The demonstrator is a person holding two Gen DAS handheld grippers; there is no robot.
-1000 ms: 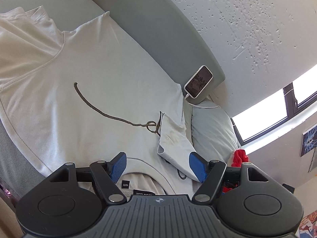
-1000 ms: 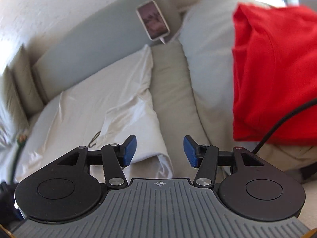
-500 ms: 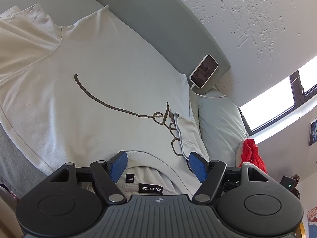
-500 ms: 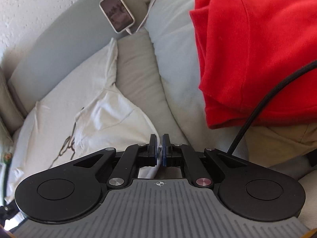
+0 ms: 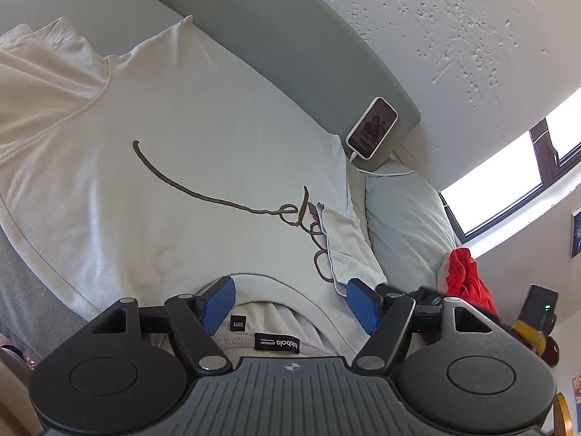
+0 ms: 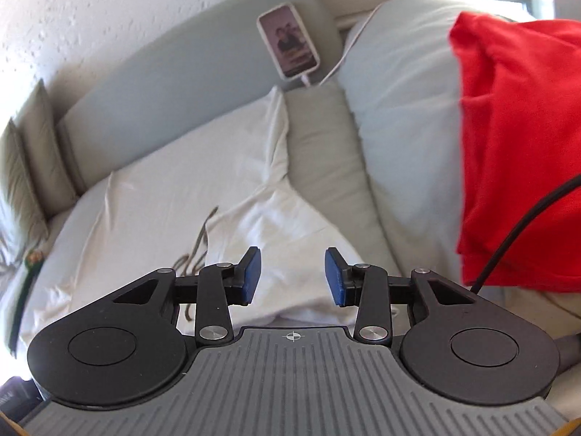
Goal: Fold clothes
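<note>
A white T-shirt [image 5: 181, 145] with a brown script print lies spread flat on the bed. Its collar and label sit just beneath my left gripper [image 5: 290, 303], which is open, the blue pads either side of the neckline and not pressing on it. The right sleeve [image 5: 345, 247] is folded inward over the shirt's edge. In the right wrist view that folded sleeve [image 6: 290, 225] lies under my right gripper [image 6: 293, 276]. Its jaws are opening, with the cloth below them and not pinched between the pads.
A phone [image 5: 372, 127] on a white charging cable leans against the grey headboard [image 5: 290, 47]. A pale pillow [image 6: 399, 109] lies right of the shirt, with a red garment [image 6: 515, 145] on it. A black cable [image 6: 526, 225] crosses the red cloth. A window is at the far right.
The right gripper shut, then opened again and shifted sideways. The sleeve, lifted a second ago, now lies folded flat on the shirt. The left gripper stayed open in place.
</note>
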